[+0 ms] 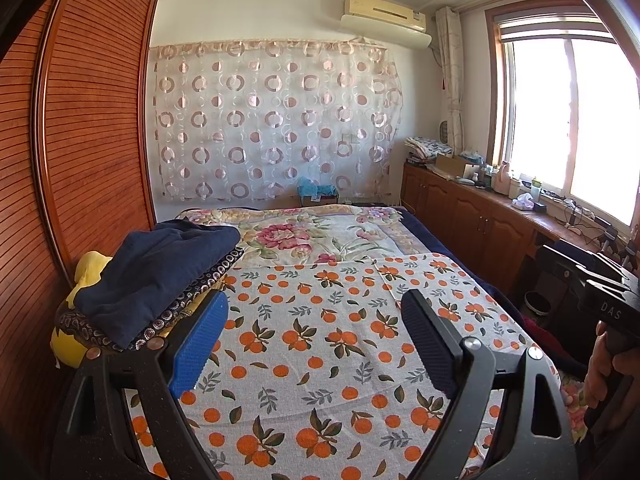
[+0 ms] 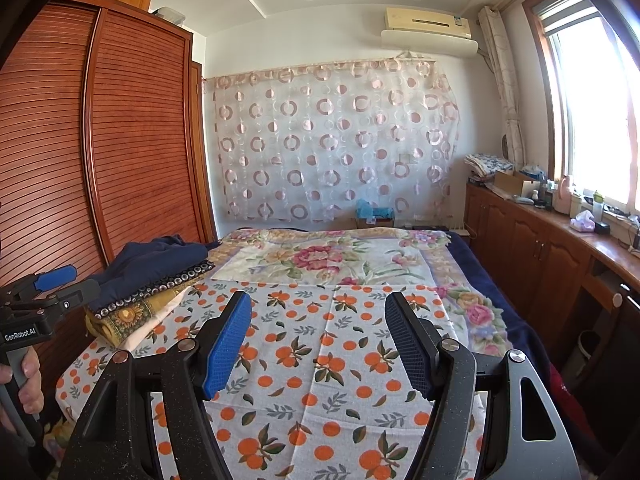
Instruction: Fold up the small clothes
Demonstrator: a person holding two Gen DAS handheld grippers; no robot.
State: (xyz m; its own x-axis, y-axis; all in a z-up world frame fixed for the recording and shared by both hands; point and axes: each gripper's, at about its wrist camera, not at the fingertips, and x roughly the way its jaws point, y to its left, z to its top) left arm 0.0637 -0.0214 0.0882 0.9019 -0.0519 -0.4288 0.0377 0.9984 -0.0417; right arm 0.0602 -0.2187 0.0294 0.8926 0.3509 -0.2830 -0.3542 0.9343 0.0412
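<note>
A pile of clothes sits at the bed's left edge by the wardrobe: a navy garment [image 1: 160, 272] [image 2: 156, 262] on top, a dark patterned piece [image 1: 192, 300] [image 2: 168, 286] under it, and yellow fabric [image 1: 86, 276] [image 2: 124, 318] at the bottom. My left gripper [image 1: 316, 300] hovers open over the orange-print sheet [image 1: 320, 360], just right of the pile, with nothing between its fingers. My right gripper [image 2: 318, 302] is also open and empty above the same sheet [image 2: 320, 380]. The right wrist view also catches the left gripper, held by a hand [image 2: 24, 380], at its left border.
A floral blanket [image 1: 320, 232] [image 2: 320, 258] covers the far half of the bed. A slatted wooden wardrobe [image 1: 80, 140] [image 2: 120, 140] stands close on the left. Low cabinets [image 1: 480, 216] [image 2: 540, 248] with clutter run under the window on the right.
</note>
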